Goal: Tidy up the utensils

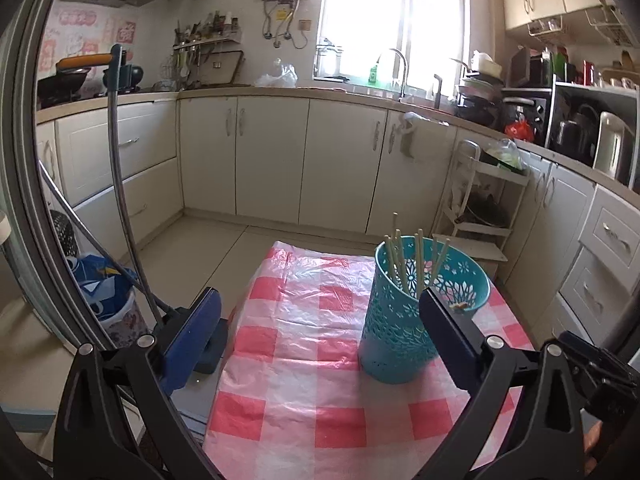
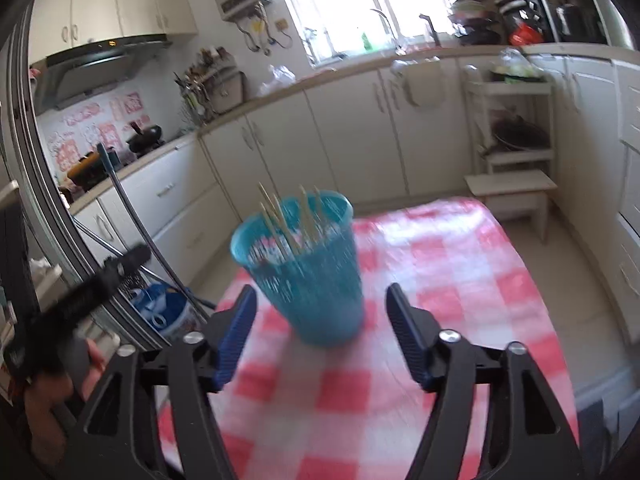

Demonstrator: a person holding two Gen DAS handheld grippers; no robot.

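Note:
A teal perforated utensil cup (image 1: 396, 320) stands upright on a table with a red-and-white checked plastic cloth (image 1: 296, 360). Several pale chopsticks (image 1: 404, 256) stick up out of it. My left gripper (image 1: 320, 316) is open wide; its right finger (image 1: 444, 332) covers part of the cup's near side, and no pad presses on the cup. In the blurred right wrist view the cup (image 2: 308, 276) with its chopsticks (image 2: 288, 224) stands just beyond my right gripper (image 2: 320, 300). That gripper is open, with nothing held between its blue pads.
The cloth (image 2: 448, 280) bears nothing else that I can see. Left of the table are a bin with a blue bag (image 1: 108, 296) and a leaning mop handle (image 1: 116, 168). A white shelf trolley (image 1: 484, 208) and a step stool (image 2: 512, 192) stand beyond, before cream cabinets.

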